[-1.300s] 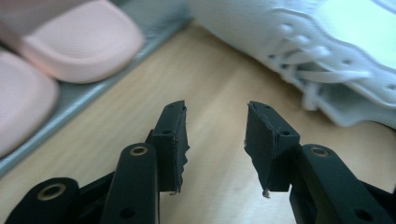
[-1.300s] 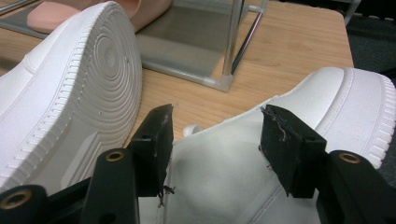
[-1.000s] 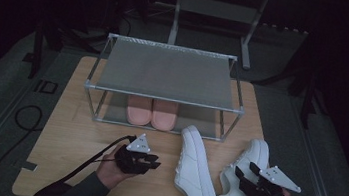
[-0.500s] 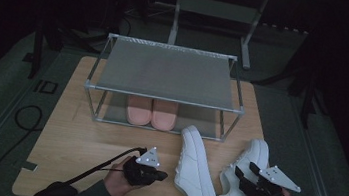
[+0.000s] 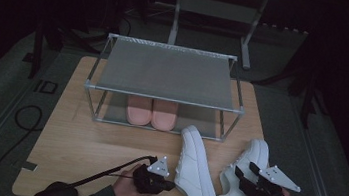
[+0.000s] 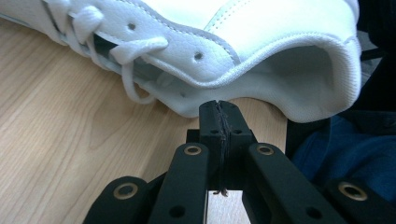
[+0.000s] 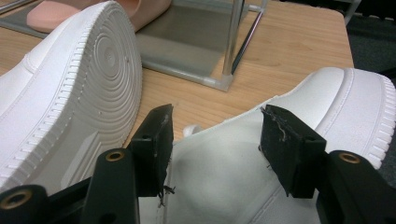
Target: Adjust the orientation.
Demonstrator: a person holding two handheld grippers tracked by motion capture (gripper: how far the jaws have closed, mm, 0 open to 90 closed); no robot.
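From above, the rack (image 5: pixel 165 72) holds 2 pink slippers (image 5: pixel 151 113) on its lower shelf. 2 white sneakers lie before it: the left sneaker (image 5: pixel 196 173) beside the left gripper (image 5: pixel 168 185), the right sneaker (image 5: pixel 243 179) at the right gripper (image 5: pixel 244 173).

The left gripper view shows jaws pressed together, empty, just below the sneaker's collar.

The right gripper view shows jaws spread over the right sneaker, and the left sneaker's sole.

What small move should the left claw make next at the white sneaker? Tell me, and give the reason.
Probably open the left claw and ease it forward so one jaw slips inside the white sneaker's collar, ready to close on the rim. Right now its jaws are shut with nothing between them, the tips right below the collar edge, so the shoe is not gripped.
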